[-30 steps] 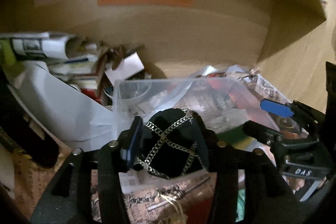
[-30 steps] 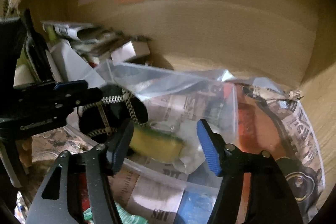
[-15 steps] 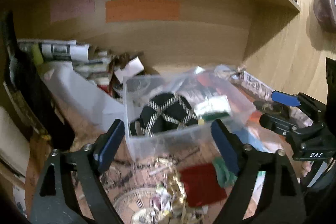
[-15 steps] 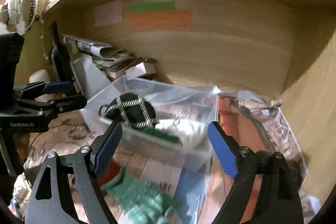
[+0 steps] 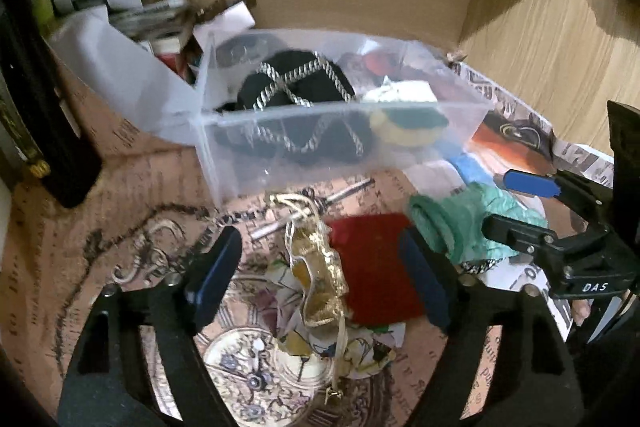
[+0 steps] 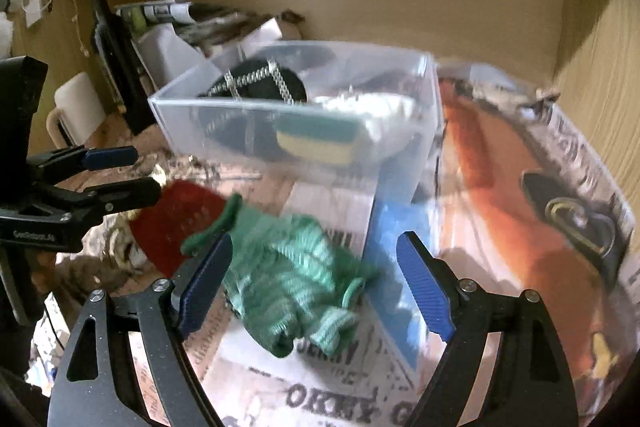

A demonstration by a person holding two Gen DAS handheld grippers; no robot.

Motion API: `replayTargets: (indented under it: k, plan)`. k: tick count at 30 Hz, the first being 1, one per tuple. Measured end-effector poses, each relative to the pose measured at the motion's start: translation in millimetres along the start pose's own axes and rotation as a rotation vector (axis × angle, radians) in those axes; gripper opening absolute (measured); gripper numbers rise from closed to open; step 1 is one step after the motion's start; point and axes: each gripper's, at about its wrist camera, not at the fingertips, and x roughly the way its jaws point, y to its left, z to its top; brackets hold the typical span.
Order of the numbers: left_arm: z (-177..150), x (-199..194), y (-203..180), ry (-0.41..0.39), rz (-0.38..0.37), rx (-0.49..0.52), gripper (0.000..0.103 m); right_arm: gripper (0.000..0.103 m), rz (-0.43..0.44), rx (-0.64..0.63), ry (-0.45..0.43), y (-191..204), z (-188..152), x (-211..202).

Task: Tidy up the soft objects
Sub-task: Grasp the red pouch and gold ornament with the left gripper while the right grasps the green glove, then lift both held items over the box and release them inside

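A clear plastic bin (image 5: 460,125) (image 6: 188,131) holds a black pouch with silver cord (image 5: 296,87) (image 6: 260,85), a yellow-green sponge (image 5: 404,129) (image 6: 320,139) and a white soft item (image 6: 368,107). In front of it lie a red cloth (image 5: 372,263) (image 6: 176,219), a green knitted piece (image 5: 460,223) (image 6: 292,279) and a gold trim piece (image 5: 320,267). My left gripper (image 5: 320,275) is open over the red cloth and gold trim. My right gripper (image 6: 316,283) is open around the green knit, above it.
The surface is covered in printed paper (image 6: 340,399). A white bag and a pile of papers (image 5: 120,39) sit at the back left by a black object (image 5: 48,115). Wooden shelf walls (image 5: 540,39) close the back and right.
Both grippers have pulled back from the bin and dropped lower. The left one let go of the black pouch, which now lies in the bin. Both are open wide.
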Motion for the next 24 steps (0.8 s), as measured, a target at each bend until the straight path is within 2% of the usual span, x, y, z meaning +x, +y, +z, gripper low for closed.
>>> replayTargets:
  k: [3,7,9,12,16,24]
  plan:
    - [-3.1,10.3,0.7,0.039,-0.019,-0.011,0.065,0.061,0.019,-0.002,0.020,0.3,-1.8,3.5]
    - [-2.9,16.3,1.5,0.056,-0.041,-0.012,0.052,0.050,0.020,-0.011,0.021,1.6,-3.1,6.4]
    - [-2.2,15.3,0.1,0.048,-0.042,-0.007,0.044,0.045,0.020,-0.015,0.016,1.9,-3.2,6.7]
    - [0.7,12.0,-3.2,0.029,-0.029,0.008,0.037,0.039,0.021,-0.019,0.005,2.4,-2.9,5.4]
    - [6.6,5.9,-3.5,0.007,-0.023,0.019,0.034,0.030,0.026,-0.011,-0.012,1.3,-0.7,3.2]
    - [19.8,-31.0,-6.0,-0.100,-0.011,0.039,0.031,0.024,0.027,-0.007,-0.082,-0.5,10.2,-16.8]
